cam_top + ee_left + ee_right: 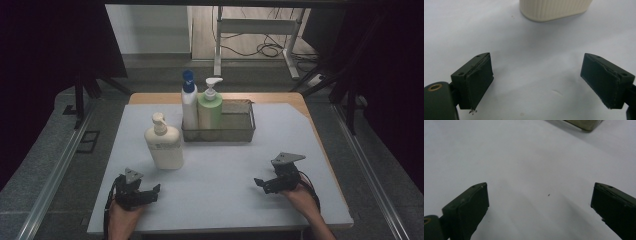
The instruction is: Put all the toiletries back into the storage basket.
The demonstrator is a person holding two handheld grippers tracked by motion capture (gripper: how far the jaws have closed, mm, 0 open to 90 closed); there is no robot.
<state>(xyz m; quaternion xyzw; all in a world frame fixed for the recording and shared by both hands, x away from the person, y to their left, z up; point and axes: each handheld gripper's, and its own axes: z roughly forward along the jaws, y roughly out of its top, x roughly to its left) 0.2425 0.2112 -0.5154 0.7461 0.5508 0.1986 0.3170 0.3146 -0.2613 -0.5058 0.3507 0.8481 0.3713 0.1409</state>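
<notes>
both my grippers low over white mat, jaws spread wide, nothing held. left gripper faces cream pump bottle, upright just ahead, outside mesh basket. right gripper idle. step: approach. next, likely: advance left, clamp bottle body squarely.

The table carries a pale sheet over its wooden top, and both claws rest low at its near edge. Just ahead of the left claw stands a cream pump bottle. Farther ahead, between the left claw and the right claw, sits a wire basket.
</notes>
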